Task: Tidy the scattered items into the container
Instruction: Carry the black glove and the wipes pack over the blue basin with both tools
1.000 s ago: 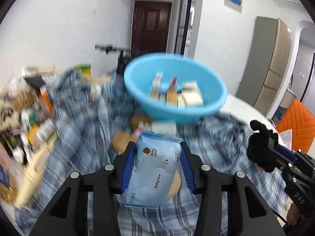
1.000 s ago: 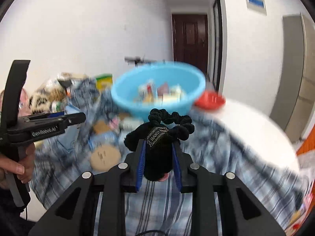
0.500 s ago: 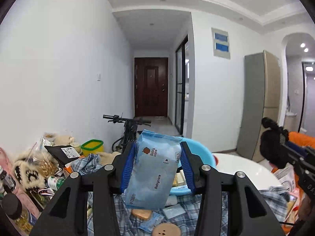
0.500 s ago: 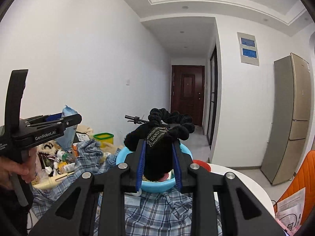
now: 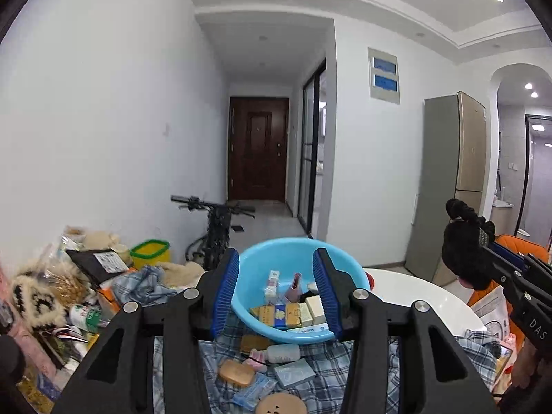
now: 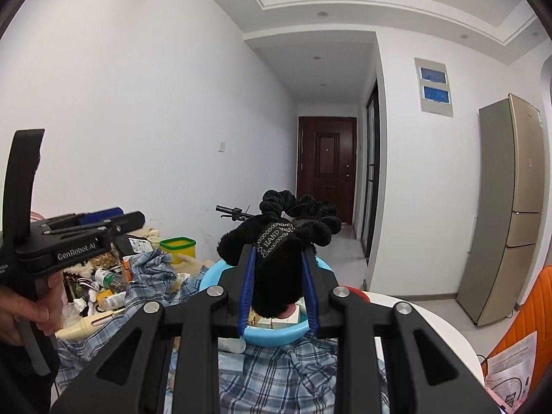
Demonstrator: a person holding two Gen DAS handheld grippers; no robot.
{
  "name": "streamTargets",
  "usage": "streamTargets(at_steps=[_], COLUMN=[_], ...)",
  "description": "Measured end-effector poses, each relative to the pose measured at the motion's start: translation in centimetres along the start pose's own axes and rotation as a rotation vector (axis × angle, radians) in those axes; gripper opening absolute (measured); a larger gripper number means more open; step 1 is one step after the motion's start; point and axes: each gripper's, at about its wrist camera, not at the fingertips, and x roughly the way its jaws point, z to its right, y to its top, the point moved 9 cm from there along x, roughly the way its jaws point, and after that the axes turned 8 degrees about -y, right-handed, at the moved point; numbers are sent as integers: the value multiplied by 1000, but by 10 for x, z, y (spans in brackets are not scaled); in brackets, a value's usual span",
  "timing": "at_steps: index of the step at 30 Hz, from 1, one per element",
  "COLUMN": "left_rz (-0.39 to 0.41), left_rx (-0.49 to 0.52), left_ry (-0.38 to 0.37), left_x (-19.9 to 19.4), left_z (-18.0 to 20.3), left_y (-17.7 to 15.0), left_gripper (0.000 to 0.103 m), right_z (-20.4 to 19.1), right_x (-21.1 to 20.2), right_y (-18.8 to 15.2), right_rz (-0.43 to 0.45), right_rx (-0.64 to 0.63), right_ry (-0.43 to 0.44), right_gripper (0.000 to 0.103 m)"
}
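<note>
A light blue basin (image 5: 255, 265) sits on a plaid cloth (image 5: 310, 379) and holds several small boxes. My left gripper (image 5: 276, 293) is open and empty, raised in front of the basin. The wipes pack it held is not in view. My right gripper (image 6: 277, 289) is shut on a black fuzzy scrunchie (image 6: 276, 252), raised in front of the basin (image 6: 214, 276). It also shows at the right of the left wrist view (image 5: 462, 248). A soap bar (image 5: 236, 372), a grey box (image 5: 295, 372) and a round wooden piece (image 5: 281, 403) lie on the cloth.
A pile of clutter (image 5: 51, 296) with a yellow-green tub (image 5: 150, 252) lies at the left. A white round table (image 5: 414, 296) carries the cloth. A bicycle (image 5: 214, 220) stands behind, a fridge (image 5: 455, 179) at the right. An orange chair (image 6: 524, 310) is at the far right.
My left gripper has opened and the blue wipes pack is gone from it. Both grippers rose from above the cloth to face the basin. The right still holds the scrunchie.
</note>
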Motion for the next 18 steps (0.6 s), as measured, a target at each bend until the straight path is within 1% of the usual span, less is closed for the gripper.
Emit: streamTargets(at_steps=[3, 6, 12, 15, 17, 18], left_rz=[-42, -99, -240, -337, -403, -433], left_rx=[1, 7, 15, 1, -8, -11], left_ry=[0, -10, -29, -32, -33, -38], left_x=[18, 30, 40, 46, 49, 49], left_z=[0, 1, 4, 1, -1, -1], left_y=[-8, -25, -83, -118, -141, -152], left_gripper=[46, 46, 46, 47, 63, 65], right_z=[0, 0, -2, -3, -1, 0], right_x=[7, 10, 13, 11, 12, 13], right_y=[-4, -18, -54, -68, -73, -75], right_rz=[-19, -55, -155, -190, -209, -217], right_rx=[2, -7, 2, -3, -3, -4], right_ry=[-2, 3, 32, 35, 38, 38], right_gripper=[24, 24, 24, 24, 24, 24])
